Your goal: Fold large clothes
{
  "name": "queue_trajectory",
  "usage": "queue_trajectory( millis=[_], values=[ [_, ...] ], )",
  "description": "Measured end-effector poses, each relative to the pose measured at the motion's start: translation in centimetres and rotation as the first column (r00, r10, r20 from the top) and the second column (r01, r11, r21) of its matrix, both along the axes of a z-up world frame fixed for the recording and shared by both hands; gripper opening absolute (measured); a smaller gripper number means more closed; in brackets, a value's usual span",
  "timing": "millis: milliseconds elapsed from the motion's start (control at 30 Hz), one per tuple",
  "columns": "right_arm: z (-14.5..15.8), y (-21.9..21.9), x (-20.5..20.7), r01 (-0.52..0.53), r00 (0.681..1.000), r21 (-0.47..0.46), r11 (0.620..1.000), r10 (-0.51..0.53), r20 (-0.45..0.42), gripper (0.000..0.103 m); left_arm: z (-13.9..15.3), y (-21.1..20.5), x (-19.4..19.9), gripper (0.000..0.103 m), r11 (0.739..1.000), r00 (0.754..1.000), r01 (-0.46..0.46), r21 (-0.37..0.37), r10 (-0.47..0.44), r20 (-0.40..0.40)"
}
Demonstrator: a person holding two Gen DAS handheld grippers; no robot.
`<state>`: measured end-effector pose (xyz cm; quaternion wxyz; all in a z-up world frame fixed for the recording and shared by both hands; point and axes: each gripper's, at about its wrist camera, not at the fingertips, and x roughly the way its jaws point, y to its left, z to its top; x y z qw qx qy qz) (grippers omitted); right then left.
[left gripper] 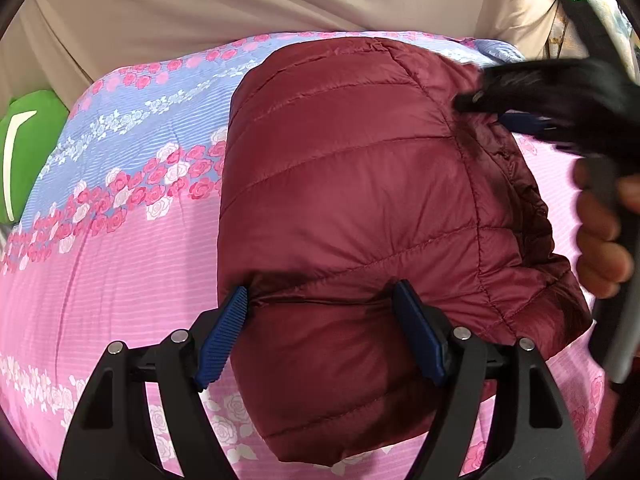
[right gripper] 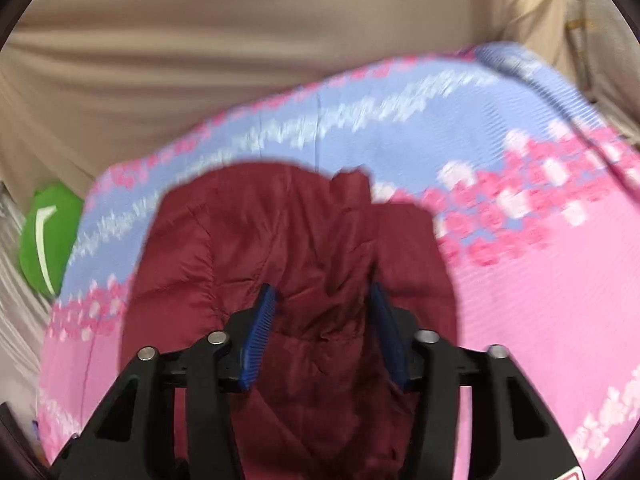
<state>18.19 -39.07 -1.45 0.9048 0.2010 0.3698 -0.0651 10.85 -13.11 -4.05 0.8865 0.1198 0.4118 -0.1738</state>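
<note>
A dark red quilted puffer jacket (left gripper: 344,184) lies folded into a compact bundle on a pink and blue floral bedspread (left gripper: 100,264). My left gripper (left gripper: 320,300) is open, its blue pads straddling the near edge of the bundle. My right gripper (left gripper: 520,114) shows blurred at the jacket's far right edge, held by a hand (left gripper: 600,232). In the right wrist view the right gripper (right gripper: 320,300) is open over rumpled jacket fabric (right gripper: 288,240), which lies between the pads; the view is motion-blurred.
A beige curtain (left gripper: 240,0) hangs behind the bed. A green cushion (left gripper: 28,152) sits at the bed's far left and also shows in the right wrist view (right gripper: 48,236). The bedspread (right gripper: 540,280) extends to the right of the jacket.
</note>
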Motion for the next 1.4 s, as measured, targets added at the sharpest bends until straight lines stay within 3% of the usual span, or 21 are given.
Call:
queue_trajectory(
  millis=[33, 167, 200, 267, 333, 433, 533, 633, 733, 833, 900, 967, 1067, 1133, 1167, 1200, 1300, 1400],
  values=[
    [-0.3, 0.2, 0.2, 0.000, 1.000, 0.010, 1.000, 0.000, 0.006, 0.008, 0.0, 0.1, 0.1, 0.073, 1.000, 1.000, -0.002, -0.003, 0.002, -0.002],
    [0.7, -0.8, -2.4, 0.054, 0.988, 0.025, 0.998, -0.057, 0.143, 0.003, 0.0, 0.4, 0.2, 0.076, 0.999, 1.000, 0.011, -0.031, -0.012, -0.012],
    [0.1, -1.0, -2.2, 0.067, 0.990, 0.011, 0.998, -0.068, 0.127, 0.003, 0.0, 0.2, 0.1, 0.078, 0.999, 1.000, 0.016, -0.031, -0.016, -0.008],
    [-3.2, -0.7, -0.1, 0.066, 0.998, -0.054, 0.996, -0.066, 0.015, 0.002, -0.1, -0.4, -0.1, 0.084, 0.999, 0.999, 0.040, -0.030, -0.039, 0.017],
    [-4.8, -0.6, 0.6, 0.050, 0.999, -0.057, 0.997, -0.050, -0.012, 0.002, 0.0, -1.0, -0.5, 0.084, 0.999, 0.998, 0.044, -0.006, -0.044, 0.048],
    [-3.7, -0.4, 0.4, 0.054, 0.998, -0.084, 0.995, -0.056, -0.025, 0.003, -0.3, -1.0, -0.2, 0.084, 0.999, 0.999, 0.038, 0.012, -0.039, 0.028],
    [-0.5, -0.8, -2.7, 0.070, 0.996, -0.036, 0.997, -0.067, 0.060, 0.005, 0.8, 0.8, 0.3, 0.082, 0.997, 0.999, 0.039, -0.061, -0.041, -0.028],
    [2.5, 0.8, -7.0, 0.010, 0.991, -0.075, 0.997, 0.000, 0.135, 0.005, 2.5, 2.6, 0.2, 0.082, 0.991, 0.999, 0.036, -0.129, -0.040, -0.032],
    [1.9, 2.5, -8.4, -0.064, 0.993, -0.099, 0.993, 0.073, 0.090, 0.005, 3.2, 3.0, 0.1, 0.082, 0.990, 0.999, 0.034, -0.134, -0.035, -0.006],
    [-3.3, 3.0, -7.4, -0.083, 0.995, -0.078, 0.993, 0.079, -0.057, 0.000, 1.3, 1.8, 0.7, 0.082, 0.993, 0.997, 0.039, -0.115, -0.047, -0.068],
    [-5.2, 2.7, -7.2, -0.079, 0.996, -0.036, 0.996, 0.078, -0.047, 0.000, 0.1, 0.9, 0.8, 0.086, 0.995, 0.996, 0.040, -0.090, -0.047, -0.081],
    [-4.5, 2.6, -7.3, -0.069, 0.996, -0.036, 0.997, 0.066, -0.066, 0.000, -0.3, 0.2, 0.6, 0.087, 0.999, 0.998, 0.035, -0.041, -0.037, -0.052],
    [-2.5, 2.0, -8.9, -0.032, 0.999, -0.018, 0.999, 0.031, -0.028, 0.010, 0.2, 0.7, 0.7, 0.087, 0.997, 0.996, 0.031, -0.065, -0.037, -0.079],
    [-1.6, 1.3, -10.3, 0.008, 1.000, -0.001, 1.000, -0.008, 0.010, 0.031, 0.6, 1.4, 1.2, 0.087, 0.995, 0.994, 0.020, -0.095, -0.030, -0.101],
    [-1.3, 0.8, -11.0, 0.039, 0.999, 0.002, 0.999, -0.039, 0.026, 0.051, 0.7, 1.6, 1.5, 0.087, 0.995, 0.994, 0.014, -0.099, -0.025, -0.106],
    [-1.3, 0.7, -11.4, 0.050, 0.998, 0.003, 0.999, -0.050, 0.031, 0.061, 0.7, 1.8, 1.8, 0.089, 0.995, 0.994, 0.007, -0.104, -0.019, -0.109],
    [-2.5, 0.2, -11.0, 0.047, 0.999, 0.017, 0.999, -0.046, -0.024, 0.064, 1.2, 2.3, 2.9, 0.092, 0.992, 0.992, -0.020, -0.128, 0.004, -0.123],
    [-4.3, -0.2, -10.3, 0.028, 0.998, 0.102, 0.994, -0.021, -0.067, 0.068, 1.3, 2.6, 4.2, 0.094, 0.986, 0.988, -0.032, -0.164, 0.006, -0.155]
  ],
)
